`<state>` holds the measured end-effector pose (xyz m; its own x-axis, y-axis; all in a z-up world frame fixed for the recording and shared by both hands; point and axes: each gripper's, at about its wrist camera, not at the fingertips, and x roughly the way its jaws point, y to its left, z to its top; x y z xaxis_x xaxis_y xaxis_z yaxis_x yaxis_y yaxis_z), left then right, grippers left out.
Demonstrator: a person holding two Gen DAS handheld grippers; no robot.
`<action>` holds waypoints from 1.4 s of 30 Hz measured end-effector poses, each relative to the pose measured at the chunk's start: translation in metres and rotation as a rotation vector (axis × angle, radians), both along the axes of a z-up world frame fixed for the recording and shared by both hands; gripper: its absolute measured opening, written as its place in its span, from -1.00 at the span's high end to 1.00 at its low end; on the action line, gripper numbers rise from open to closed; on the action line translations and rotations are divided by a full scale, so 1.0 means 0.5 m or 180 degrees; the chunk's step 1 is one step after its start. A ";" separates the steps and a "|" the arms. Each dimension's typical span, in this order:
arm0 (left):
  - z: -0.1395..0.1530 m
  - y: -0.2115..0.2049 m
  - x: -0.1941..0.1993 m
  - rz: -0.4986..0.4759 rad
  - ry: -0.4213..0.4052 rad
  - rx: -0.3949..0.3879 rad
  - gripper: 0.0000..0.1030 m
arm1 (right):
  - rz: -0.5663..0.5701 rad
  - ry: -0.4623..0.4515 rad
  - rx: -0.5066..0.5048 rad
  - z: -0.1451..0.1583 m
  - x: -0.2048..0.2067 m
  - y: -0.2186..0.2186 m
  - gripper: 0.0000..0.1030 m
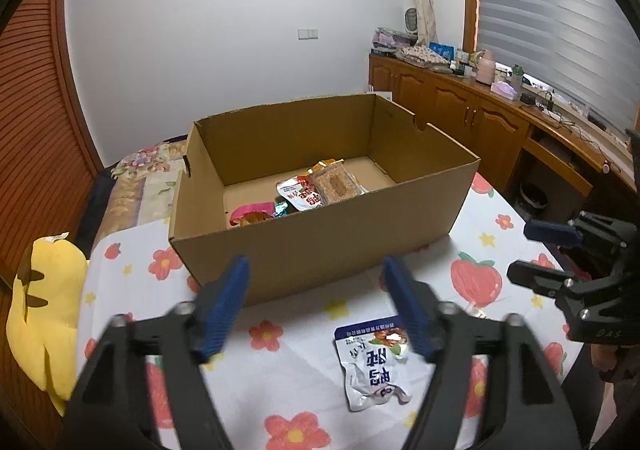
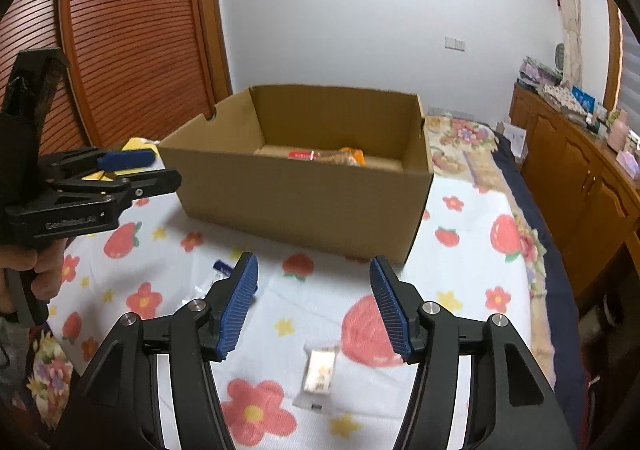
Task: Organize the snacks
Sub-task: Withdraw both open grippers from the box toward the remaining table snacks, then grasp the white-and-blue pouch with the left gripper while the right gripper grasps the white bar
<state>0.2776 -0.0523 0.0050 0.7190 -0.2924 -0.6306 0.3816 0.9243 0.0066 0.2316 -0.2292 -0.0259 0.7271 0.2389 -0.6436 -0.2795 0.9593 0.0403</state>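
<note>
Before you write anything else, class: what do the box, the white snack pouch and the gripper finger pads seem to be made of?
The box: corrugated cardboard, matte brown, judging by its folded seams and raw cut rim.
The white snack pouch: likely plastic or foil laminate, glossy and crinkled, with a printed face.
The finger pads: blue, ribbed, matte; probably rubber or soft plastic, though the look leaves that open.

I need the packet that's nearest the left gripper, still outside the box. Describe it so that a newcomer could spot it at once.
Find the open cardboard box on the floral tablecloth. In front of its near wall, between the open fingers of the left gripper, a flat pouch lies on the cloth. It is white with a blue top band and large blue characters, unlike the small clear-wrapped bar lying under the right gripper.
</note>
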 end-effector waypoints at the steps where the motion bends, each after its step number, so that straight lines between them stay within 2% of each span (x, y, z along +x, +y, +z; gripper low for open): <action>1: -0.001 0.000 -0.006 -0.0001 -0.0023 -0.0010 -0.65 | -0.0008 0.0013 0.0000 -0.004 -0.003 -0.001 -0.16; 4: -0.010 0.000 -0.020 -0.0007 -0.0031 -0.0040 -0.82 | -0.0027 0.0069 -0.0012 -0.024 -0.015 -0.007 -0.21; 5: -0.016 0.000 -0.024 -0.0005 -0.0019 -0.0055 -0.87 | -0.0025 0.0094 -0.0011 -0.031 -0.017 -0.009 -0.29; 6: -0.024 -0.001 -0.027 -0.0007 0.0002 -0.0073 -0.89 | -0.0015 0.0133 -0.0004 -0.042 -0.019 -0.011 -0.39; 11: -0.069 -0.005 -0.039 -0.0041 0.0128 -0.0099 -0.90 | -0.0061 0.0282 -0.0062 -0.091 -0.021 -0.016 -0.46; 20: -0.156 -0.038 -0.060 -0.0161 0.0369 0.0023 -0.90 | -0.0062 0.0576 -0.0149 -0.179 -0.006 -0.012 -0.44; 23: -0.170 -0.044 -0.061 -0.0192 0.0437 0.0006 -0.90 | -0.0018 0.0637 -0.0197 -0.195 -0.003 -0.007 -0.18; 24: -0.174 -0.045 -0.061 -0.0200 0.0462 0.0002 -0.90 | -0.0011 0.0648 -0.0237 -0.201 -0.002 -0.005 -0.17; 31: -0.194 -0.053 -0.058 -0.0204 0.0582 -0.0048 -0.90 | 0.0030 0.0565 -0.0346 -0.206 0.000 0.004 -0.17; 35: -0.202 -0.062 -0.051 -0.0202 0.0595 0.0017 -0.88 | 0.0004 0.0545 -0.0321 -0.208 0.000 0.003 -0.17; 42: -0.210 -0.068 -0.033 -0.0145 0.0770 -0.0032 -0.87 | 0.0009 0.0539 -0.0322 -0.209 0.001 0.004 -0.17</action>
<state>0.2612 -0.0865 -0.0999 0.5334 -0.3282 -0.7796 0.4121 0.9057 -0.0993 0.2322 -0.2272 -0.1304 0.6059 0.1686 -0.7775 -0.2795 0.9601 -0.0096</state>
